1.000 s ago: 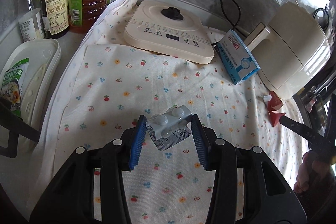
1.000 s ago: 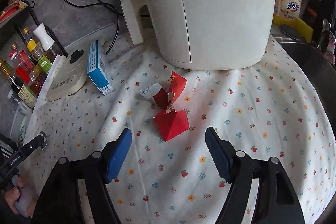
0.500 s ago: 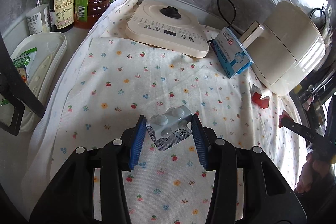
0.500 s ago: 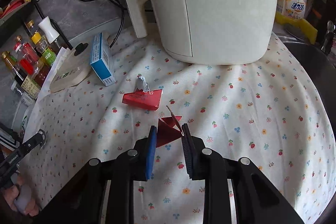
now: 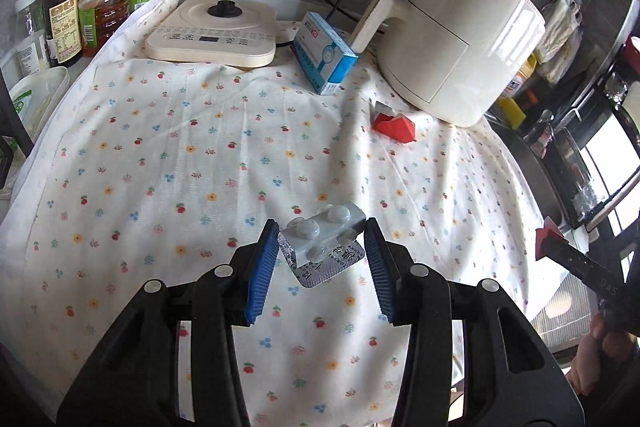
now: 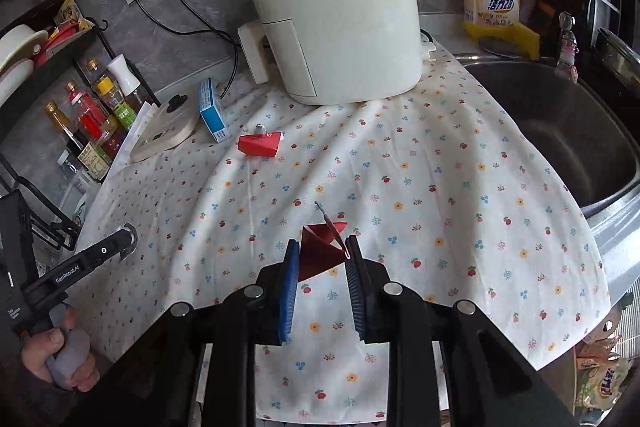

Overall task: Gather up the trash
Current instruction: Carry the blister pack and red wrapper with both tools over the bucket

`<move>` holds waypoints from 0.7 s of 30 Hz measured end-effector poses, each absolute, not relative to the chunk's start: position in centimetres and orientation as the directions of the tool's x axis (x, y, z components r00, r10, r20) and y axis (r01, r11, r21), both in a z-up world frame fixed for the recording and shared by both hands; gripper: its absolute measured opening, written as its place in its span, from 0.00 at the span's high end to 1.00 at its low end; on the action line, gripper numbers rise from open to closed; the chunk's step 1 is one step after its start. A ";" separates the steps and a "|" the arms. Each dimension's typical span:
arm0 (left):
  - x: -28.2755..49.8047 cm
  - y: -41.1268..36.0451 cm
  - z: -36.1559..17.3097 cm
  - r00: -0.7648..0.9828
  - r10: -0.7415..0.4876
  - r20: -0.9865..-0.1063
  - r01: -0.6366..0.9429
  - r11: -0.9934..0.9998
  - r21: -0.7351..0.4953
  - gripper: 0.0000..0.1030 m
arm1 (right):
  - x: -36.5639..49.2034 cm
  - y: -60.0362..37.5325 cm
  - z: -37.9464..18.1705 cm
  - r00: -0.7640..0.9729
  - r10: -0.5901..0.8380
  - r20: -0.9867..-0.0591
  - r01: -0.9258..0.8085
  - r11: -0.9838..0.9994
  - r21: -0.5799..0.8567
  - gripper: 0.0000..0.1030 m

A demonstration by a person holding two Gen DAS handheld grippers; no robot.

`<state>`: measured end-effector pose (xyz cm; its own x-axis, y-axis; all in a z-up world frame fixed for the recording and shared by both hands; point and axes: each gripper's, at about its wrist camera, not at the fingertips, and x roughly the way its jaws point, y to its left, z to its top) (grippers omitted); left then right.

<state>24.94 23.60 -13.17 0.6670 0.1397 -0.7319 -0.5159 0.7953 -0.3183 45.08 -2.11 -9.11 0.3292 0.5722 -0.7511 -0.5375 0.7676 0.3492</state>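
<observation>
- Left wrist view: left gripper [image 5: 322, 249] angled down over the floral cloth [image 5: 180, 155], jaws part-way closed, blue pads clamped on the ends of a grey blister pack [image 5: 326, 245] carried clear of the cloth
- Same view, far right: right gripper [image 5: 550, 239] low beside the counter edge, gripped from below by a hand [image 5: 600, 355], a red scrap at its tip
- Right wrist view: right gripper [image 6: 322, 255] pitched down toward the cloth [image 6: 440, 187], jaws narrow, pressed on a torn red wrapper piece [image 6: 320, 247] held above the cloth
- Lay further back on the cloth: second red wrapper piece [image 6: 259, 144], near the blue box [image 6: 212, 115] and in front of the cream air fryer [image 6: 332, 7]
- Lower left of that view: person's left hand [image 6: 60, 359] wrapped round the handle of the left gripper [image 6: 120, 239], tip over the cloth edge
</observation>
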 end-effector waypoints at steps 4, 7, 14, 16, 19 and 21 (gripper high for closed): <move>25.9 19.0 -12.7 0.676 0.092 -0.731 -0.449 0.838 -0.310 0.57 | 43.5 -7.4 -8.5 0.365 0.564 -0.740 -0.494 0.791 0.360 0.78; 26.5 15.5 -12.4 0.679 0.056 -0.732 -0.403 0.862 -0.307 0.57 | 42.5 -11.5 -8.5 0.388 0.552 -0.738 -0.449 0.812 0.372 0.79; 27.6 7.6 -12.5 0.671 -0.031 -0.741 -0.288 0.910 -0.299 0.57 | 39.8 -20.4 -9.1 0.431 0.511 -0.744 -0.351 0.854 0.384 0.79; 27.8 5.4 -12.6 0.665 -0.054 -0.745 -0.257 0.920 -0.296 0.57 | 38.9 -22.9 -9.6 0.437 0.498 -0.749 -0.317 0.865 0.390 0.79; 28.1 2.0 -12.8 0.655 -0.089 -0.750 -0.210 0.932 -0.294 0.57 | 37.4 -26.6 -10.3 0.443 0.477 -0.759 -0.270 0.878 0.394 0.78; 28.2 -0.1 -13.1 0.646 -0.111 -0.755 -0.179 0.940 -0.291 0.57 | 36.3 -28.9 -10.9 0.446 0.461 -0.768 -0.241 0.888 0.393 0.78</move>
